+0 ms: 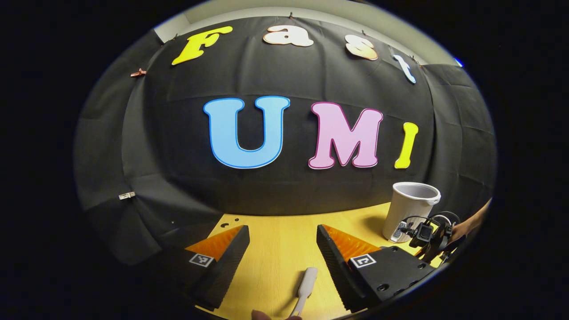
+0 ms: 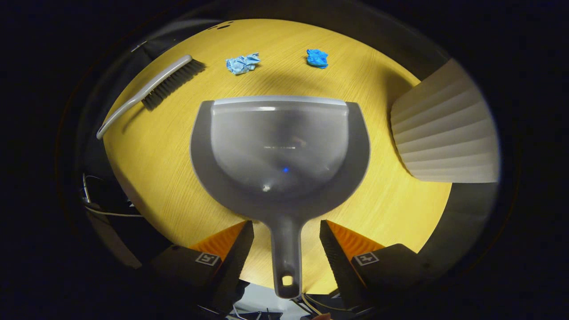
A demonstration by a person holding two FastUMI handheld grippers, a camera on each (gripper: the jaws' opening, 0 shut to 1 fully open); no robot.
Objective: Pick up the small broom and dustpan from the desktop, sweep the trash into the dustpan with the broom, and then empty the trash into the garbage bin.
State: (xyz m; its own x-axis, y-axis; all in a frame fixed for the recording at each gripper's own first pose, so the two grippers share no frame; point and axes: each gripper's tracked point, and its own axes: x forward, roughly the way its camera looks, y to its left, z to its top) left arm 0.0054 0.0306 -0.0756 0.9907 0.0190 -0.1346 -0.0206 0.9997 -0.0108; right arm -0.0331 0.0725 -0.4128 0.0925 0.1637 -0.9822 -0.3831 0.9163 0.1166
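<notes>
In the right gripper view, the grey dustpan [image 2: 280,146] lies flat on the yellow wooden desktop [image 2: 155,169]. Its handle [image 2: 286,258] runs back between the fingers of my right gripper [image 2: 286,224], which is open and clear of the handle on both sides. The small broom [image 2: 151,91], grey-handled with dark bristles, lies at the far left. Two crumpled blue paper scraps [image 2: 242,63] [image 2: 317,58] sit beyond the pan's front lip. In the left gripper view, my left gripper [image 1: 282,231] is open above the desk, with the broom handle's end [image 1: 306,289] low between its fingers, untouched.
The white ribbed garbage bin [image 2: 444,133] stands right of the dustpan; the same bin [image 1: 411,211] appears at the desk's right in the left gripper view. Beside it there, a hand holds the other gripper [image 1: 426,235]. The black cloth wall closes the far side.
</notes>
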